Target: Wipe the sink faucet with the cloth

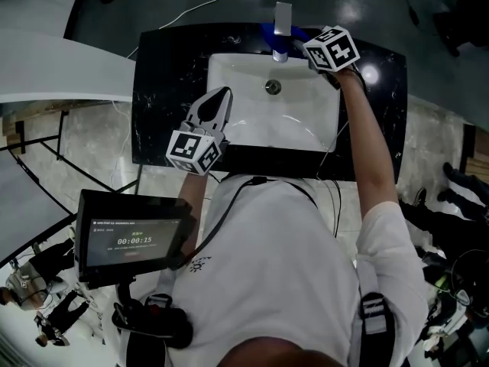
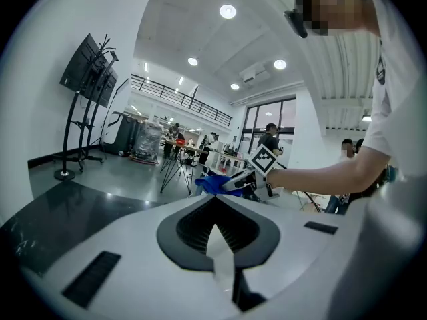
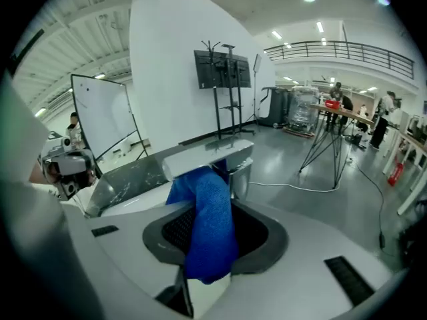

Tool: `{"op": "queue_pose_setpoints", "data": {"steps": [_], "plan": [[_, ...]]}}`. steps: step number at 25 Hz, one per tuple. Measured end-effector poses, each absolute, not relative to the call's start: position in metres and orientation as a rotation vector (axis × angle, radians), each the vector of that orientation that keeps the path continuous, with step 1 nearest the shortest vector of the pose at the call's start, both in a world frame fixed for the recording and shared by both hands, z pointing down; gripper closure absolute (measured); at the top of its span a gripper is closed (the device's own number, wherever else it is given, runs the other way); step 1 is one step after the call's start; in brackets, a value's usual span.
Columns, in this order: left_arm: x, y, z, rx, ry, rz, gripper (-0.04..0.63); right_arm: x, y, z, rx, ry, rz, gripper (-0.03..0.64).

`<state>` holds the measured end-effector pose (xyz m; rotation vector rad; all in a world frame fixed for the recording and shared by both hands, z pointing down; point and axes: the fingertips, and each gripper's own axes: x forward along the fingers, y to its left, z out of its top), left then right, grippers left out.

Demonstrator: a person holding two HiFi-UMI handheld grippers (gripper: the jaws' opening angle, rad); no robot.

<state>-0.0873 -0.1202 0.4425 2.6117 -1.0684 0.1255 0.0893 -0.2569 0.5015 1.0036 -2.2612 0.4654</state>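
The left gripper [image 1: 218, 102] hovers over the sink's [image 1: 229, 75] near left rim, jaws closed on nothing. Farther back, the right gripper [image 3: 207, 245] has its jaws clamped on the blue cloth [image 3: 210, 225]. The faucet [image 3: 207, 157] lies straight ahead of them, its flat top running crosswise, and the cloth's far end appears to touch it.

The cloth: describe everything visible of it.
The cloth is bright blue with a nubbly, towel-like weave, bunched into a thick fold. The right gripper is shut on it, and a loose end trails back over the jaws. Its far end rests against the metal faucet, just below the flat top, at the back of the white sink.
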Motion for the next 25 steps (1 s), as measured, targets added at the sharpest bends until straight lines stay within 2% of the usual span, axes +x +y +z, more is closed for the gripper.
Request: {"op": "queue_pose_setpoints", "data": {"steps": [15, 25], "plan": [[-0.077, -0.121, 0.433, 2.629, -1.05, 0.125, 0.594, 0.192, -0.257, 0.552, 1.377, -2.043, 0.628, 0.494], [-0.088, -0.121, 0.437, 2.602, -1.098, 0.155, 0.594, 0.121, -0.262, 0.581, 1.073, -2.053, 0.505, 0.494]]}}
